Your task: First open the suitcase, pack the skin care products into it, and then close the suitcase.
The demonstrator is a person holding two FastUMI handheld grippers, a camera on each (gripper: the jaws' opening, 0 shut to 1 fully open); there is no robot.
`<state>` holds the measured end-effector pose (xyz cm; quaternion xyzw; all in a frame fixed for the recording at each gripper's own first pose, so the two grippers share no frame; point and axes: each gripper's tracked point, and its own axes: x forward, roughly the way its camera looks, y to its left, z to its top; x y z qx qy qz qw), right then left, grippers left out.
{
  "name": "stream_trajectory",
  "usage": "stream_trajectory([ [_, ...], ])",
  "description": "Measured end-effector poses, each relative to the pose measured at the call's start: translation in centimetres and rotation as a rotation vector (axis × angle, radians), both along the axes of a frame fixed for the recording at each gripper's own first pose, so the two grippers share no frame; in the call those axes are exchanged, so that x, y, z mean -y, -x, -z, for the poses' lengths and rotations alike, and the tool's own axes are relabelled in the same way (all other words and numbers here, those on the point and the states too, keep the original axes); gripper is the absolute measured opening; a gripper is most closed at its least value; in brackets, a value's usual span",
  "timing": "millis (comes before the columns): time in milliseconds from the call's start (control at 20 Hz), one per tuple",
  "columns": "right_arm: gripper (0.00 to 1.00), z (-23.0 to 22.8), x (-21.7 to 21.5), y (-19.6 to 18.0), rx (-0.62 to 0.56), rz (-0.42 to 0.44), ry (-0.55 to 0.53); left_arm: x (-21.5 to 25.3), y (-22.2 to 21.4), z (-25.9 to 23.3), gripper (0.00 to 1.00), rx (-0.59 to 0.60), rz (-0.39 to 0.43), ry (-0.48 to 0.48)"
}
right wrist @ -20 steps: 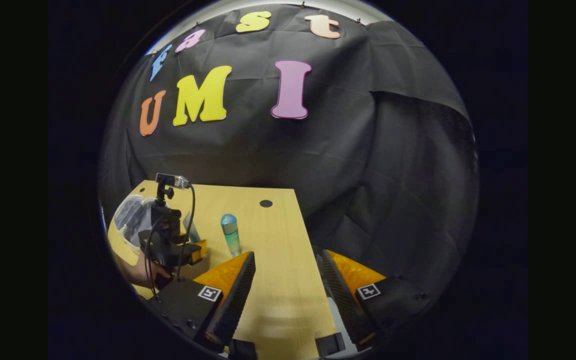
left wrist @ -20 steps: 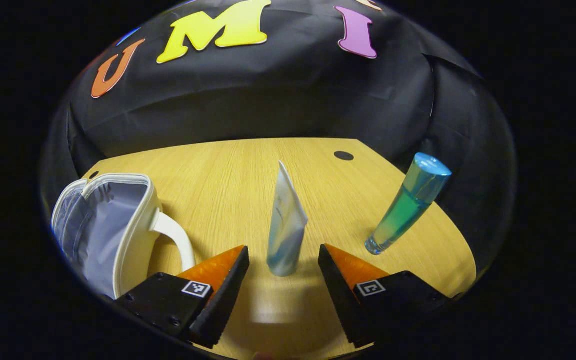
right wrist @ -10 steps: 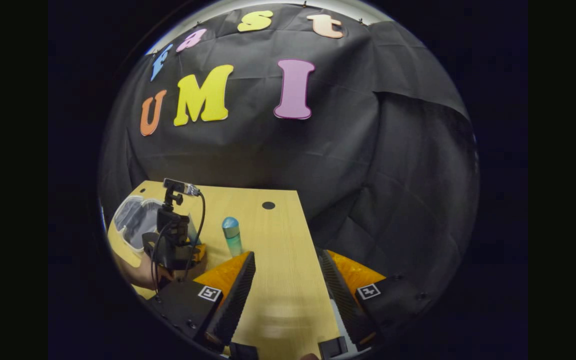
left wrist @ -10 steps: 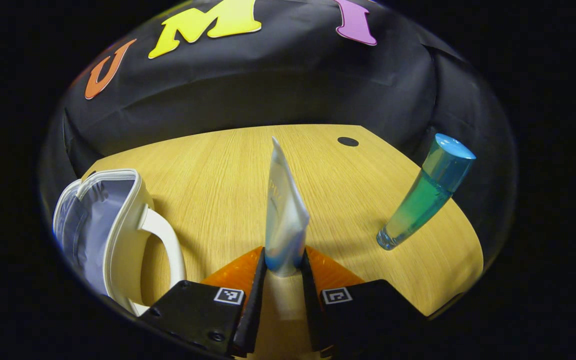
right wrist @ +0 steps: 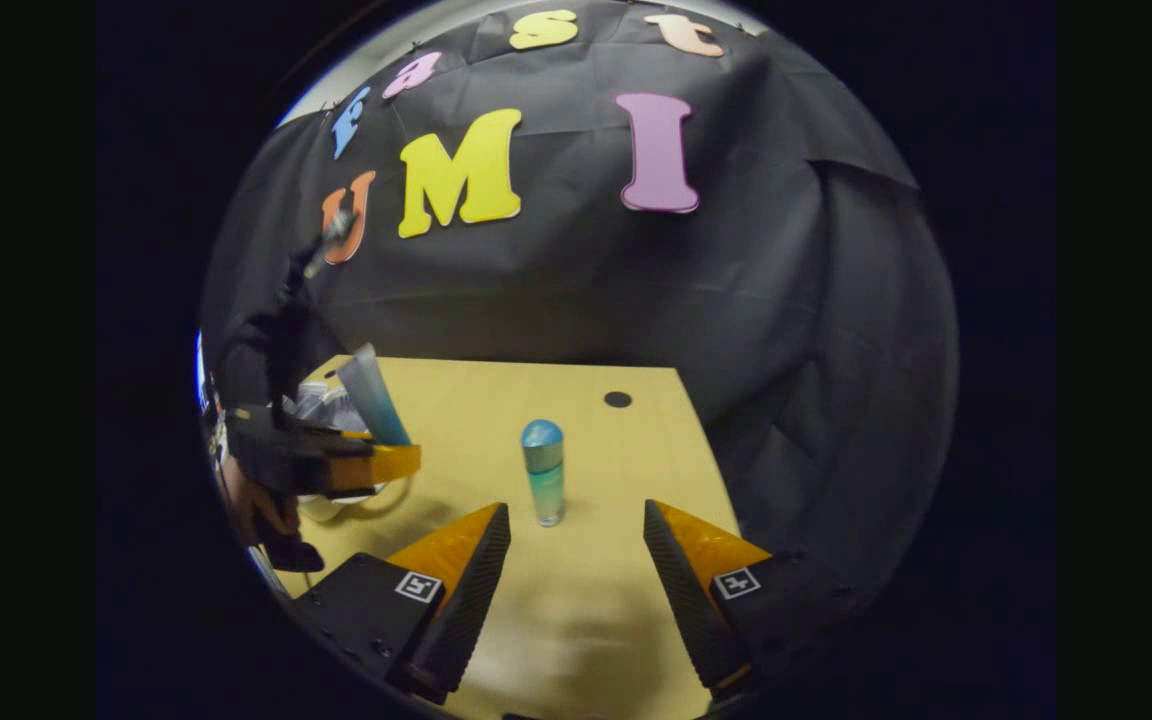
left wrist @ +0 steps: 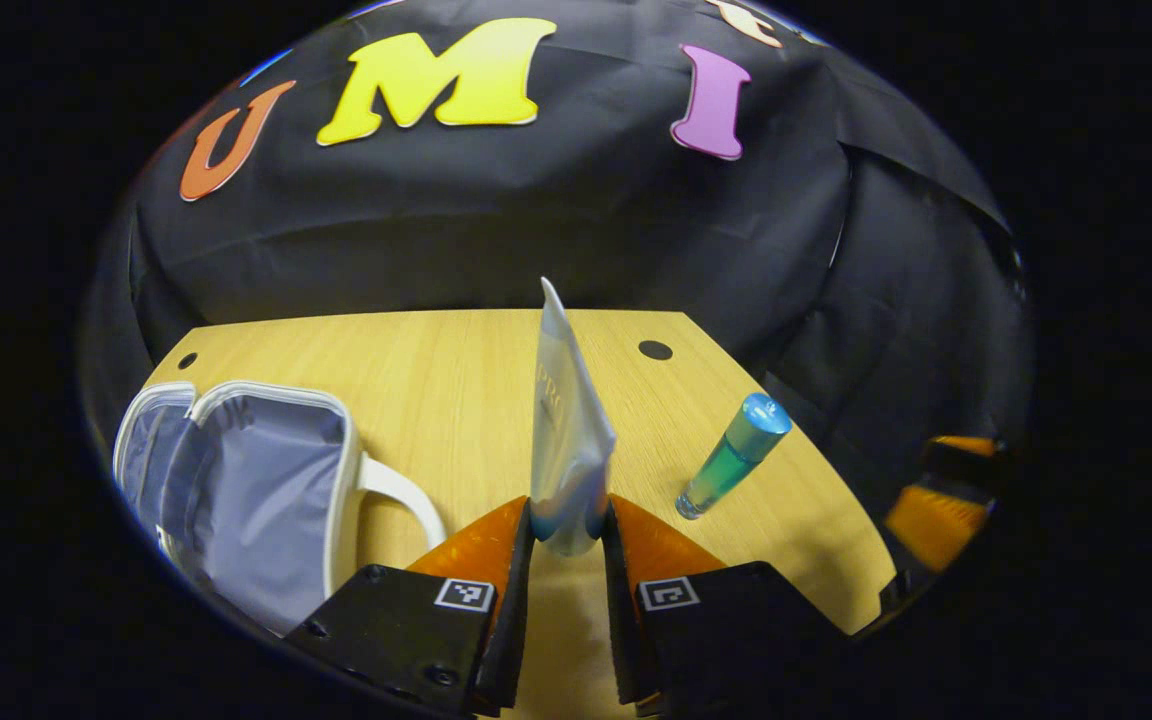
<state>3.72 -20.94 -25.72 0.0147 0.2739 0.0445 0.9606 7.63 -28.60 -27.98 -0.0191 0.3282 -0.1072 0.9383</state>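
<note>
My left gripper (left wrist: 568,530) is shut on the lower end of a pale blue-white tube (left wrist: 564,430), which stands upright between the fingers, lifted above the wooden table (left wrist: 436,350). The white suitcase (left wrist: 236,480) lies open at the left, its grey lining showing, handle toward the tube. A blue-green bottle (left wrist: 733,456) stands on the table to the right. In the right gripper view, my right gripper (right wrist: 576,545) is open, with the bottle (right wrist: 543,470) upright a little beyond its fingertips. The left gripper (right wrist: 391,462) holds the tube (right wrist: 374,395) at the far left, above the suitcase (right wrist: 321,405).
A small dark hole (left wrist: 654,350) marks the table's far right part. A hand (right wrist: 256,505) holds the left gripper at the table's left edge. The table's right edge (right wrist: 711,460) drops off beside my right gripper.
The left gripper closed on the tube and lifted it off the table. The right gripper moved toward the bottle, which now stands right ahead of its open fingers.
</note>
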Motion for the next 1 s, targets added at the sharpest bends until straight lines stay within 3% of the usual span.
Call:
stream_trajectory([
  [300,0.79,6.0,-2.3,-7.0,-0.047,0.037,-0.084,-8.4,3.2,-3.5,0.38,-0.014,-0.136,-0.025],
  [500,0.8,9.3,-2.9,-9.4,-0.092,0.06,-0.091,-14.7,5.6,-4.1,0.39,-0.041,-0.243,-0.061],
  [600,0.71,9.7,-3.0,-9.9,-0.09,0.058,-0.072,-17.5,6.1,-4.0,0.38,-0.057,-0.291,-0.068],
  [650,0.71,9.8,-3.1,-10.1,-0.085,0.05,-0.06,-18.7,6.4,-3.8,0.38,-0.068,-0.308,-0.074],
  [800,0.55,10.1,-3.1,-10.4,-0.092,0.048,-0.027,-21.9,6.5,-3.4,0.39,-0.089,-0.33,-0.083],
  [850,0.54,10.0,-2.7,-10.5,-0.095,0.059,-0.021,-22.7,6.3,-3.3,0.39,-0.093,-0.324,-0.089],
  [1000,0.36,9.9,-2.6,-10.4,-0.118,0.084,-0.021,-23.7,5.5,-1.8,0.39,-0.122,-0.235,-0.102],
])
